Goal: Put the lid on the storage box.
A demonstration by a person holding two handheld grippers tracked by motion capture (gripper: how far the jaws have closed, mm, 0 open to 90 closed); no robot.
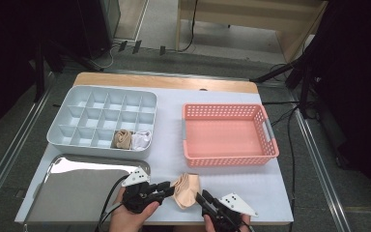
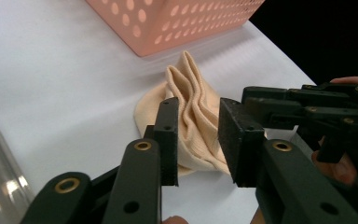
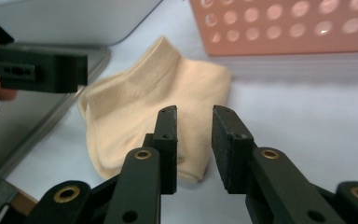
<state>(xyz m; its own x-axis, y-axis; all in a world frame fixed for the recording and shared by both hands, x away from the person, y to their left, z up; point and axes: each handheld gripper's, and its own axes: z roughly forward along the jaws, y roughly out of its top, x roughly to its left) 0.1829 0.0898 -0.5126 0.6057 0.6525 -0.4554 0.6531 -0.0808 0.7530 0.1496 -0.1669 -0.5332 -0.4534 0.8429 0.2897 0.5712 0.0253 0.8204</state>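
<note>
A beige sock (image 1: 187, 190) lies crumpled on the white table near the front edge, between my two grippers. My left gripper (image 1: 169, 187) comes at it from the left; in the left gripper view its jaws (image 2: 198, 140) stand apart, with the sock's folds (image 2: 193, 112) showing in the gap and neither pad pressing on them. My right gripper (image 1: 201, 197) sits at the sock's right front. Its jaws (image 3: 193, 144) are a narrow gap apart above the sock's toe end (image 3: 168, 93), gripping nothing.
A pale divided organiser (image 1: 101, 104) at the back left has a rolled beige sock (image 1: 121, 139) and a white sock (image 1: 141, 140) in its front compartments. A pink basket (image 1: 227, 154) stands at the right. A shiny metal tray (image 1: 77, 188) lies at the front left.
</note>
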